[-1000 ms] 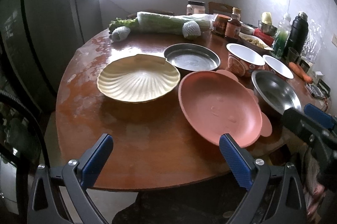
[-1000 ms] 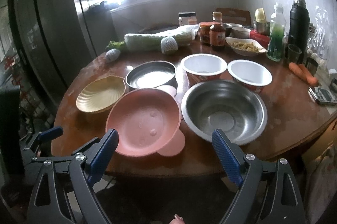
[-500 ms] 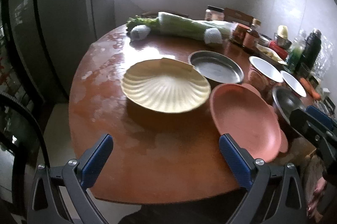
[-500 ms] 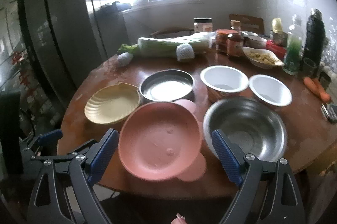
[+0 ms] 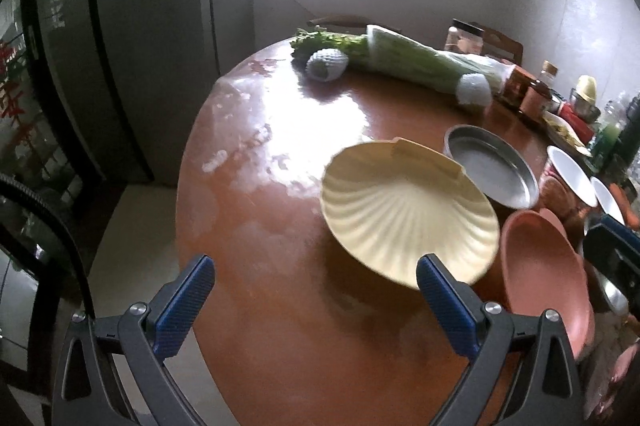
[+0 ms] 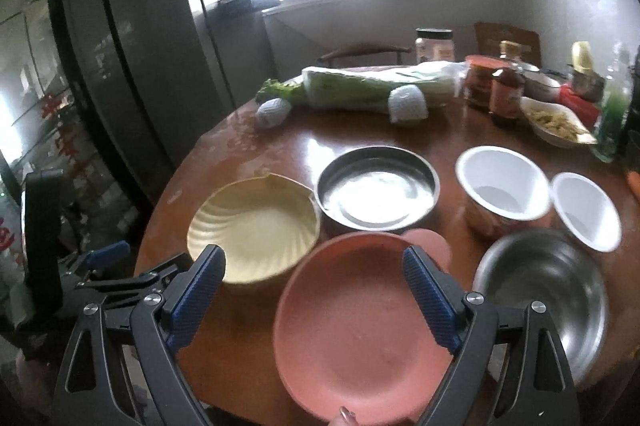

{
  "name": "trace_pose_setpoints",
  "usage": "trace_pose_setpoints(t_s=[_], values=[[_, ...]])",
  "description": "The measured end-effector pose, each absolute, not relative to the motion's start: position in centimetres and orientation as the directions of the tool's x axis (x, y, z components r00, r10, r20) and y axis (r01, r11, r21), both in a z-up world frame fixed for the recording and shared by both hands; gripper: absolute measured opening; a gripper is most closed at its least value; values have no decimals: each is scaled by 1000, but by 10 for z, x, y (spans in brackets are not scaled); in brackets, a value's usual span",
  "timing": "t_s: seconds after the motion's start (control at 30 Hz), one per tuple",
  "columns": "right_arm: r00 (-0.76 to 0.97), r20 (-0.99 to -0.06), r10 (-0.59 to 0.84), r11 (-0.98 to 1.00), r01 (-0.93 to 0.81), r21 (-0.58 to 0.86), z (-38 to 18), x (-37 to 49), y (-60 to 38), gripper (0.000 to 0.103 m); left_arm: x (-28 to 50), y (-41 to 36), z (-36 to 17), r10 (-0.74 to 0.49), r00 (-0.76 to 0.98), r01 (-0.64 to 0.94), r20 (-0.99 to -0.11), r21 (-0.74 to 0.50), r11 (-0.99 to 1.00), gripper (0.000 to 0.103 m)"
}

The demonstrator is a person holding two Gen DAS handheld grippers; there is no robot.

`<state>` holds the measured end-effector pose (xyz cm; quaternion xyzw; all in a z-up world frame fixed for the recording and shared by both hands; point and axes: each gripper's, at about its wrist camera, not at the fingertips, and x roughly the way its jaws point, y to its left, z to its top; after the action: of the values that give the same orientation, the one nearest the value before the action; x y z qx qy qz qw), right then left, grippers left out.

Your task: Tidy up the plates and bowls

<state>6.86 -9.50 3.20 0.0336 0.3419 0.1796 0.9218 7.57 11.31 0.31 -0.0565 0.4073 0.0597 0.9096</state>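
Note:
A cream shell-shaped plate (image 5: 408, 214) lies on the round wooden table (image 5: 280, 326), just ahead and right of my open left gripper (image 5: 316, 290). To its right are a shallow metal pan (image 5: 492, 169) and a pink plate (image 5: 544, 274). In the right wrist view, my right gripper (image 6: 314, 278) is open, its fingers framing the pink plate (image 6: 360, 322). Around it lie the shell plate (image 6: 252, 226), the metal pan (image 6: 378, 187), a steel bowl (image 6: 544, 290) and two white bowls (image 6: 502, 185) (image 6: 586, 209). Neither gripper holds anything.
A long cabbage (image 6: 376, 85), two foam-netted fruits (image 6: 408, 103), jars and bottles (image 6: 506, 93) and a dish of food (image 6: 560, 121) crowd the table's far side. A dark fridge (image 6: 132, 65) stands on the left. A fingertip (image 6: 346, 416) shows at the bottom edge.
The left gripper has swung left, so the shell plate now sits to its right. The right gripper has moved left and closer, from between pink plate and steel bowl to over the pink plate.

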Motion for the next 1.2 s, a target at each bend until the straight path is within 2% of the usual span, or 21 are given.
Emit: trace_pose_setpoints(t_s=[0.47, 0.63, 0.77, 0.87, 0.93, 1.1, 1.2], values=[[658, -672, 341, 932, -329, 150, 13, 112, -57, 89, 130, 130, -16, 41, 607, -115, -793, -37, 993, 101], [632, -699, 334, 923, -369, 108, 5, 122, -45, 70, 135, 132, -18, 35, 601, -102, -798, -34, 994, 100], [616, -720, 318, 923, -375, 87, -3, 129, -39, 61, 143, 130, -22, 17, 594, -82, -804, -39, 996, 100], [606, -734, 305, 927, -365, 84, -7, 134, -39, 57, 147, 129, -26, 13, 584, -72, -812, -36, 997, 92], [589, -746, 310, 925, -367, 94, -9, 138, -39, 49, 150, 128, -28, 10, 576, -68, -818, -35, 997, 87], [570, -766, 295, 928, -361, 89, -13, 146, -37, 42, 155, 127, -27, 5, 577, -54, -817, -32, 998, 85], [550, -786, 282, 933, -349, 90, -18, 151, -38, 37, 159, 126, -28, -4, 570, -48, -821, -38, 998, 73]])
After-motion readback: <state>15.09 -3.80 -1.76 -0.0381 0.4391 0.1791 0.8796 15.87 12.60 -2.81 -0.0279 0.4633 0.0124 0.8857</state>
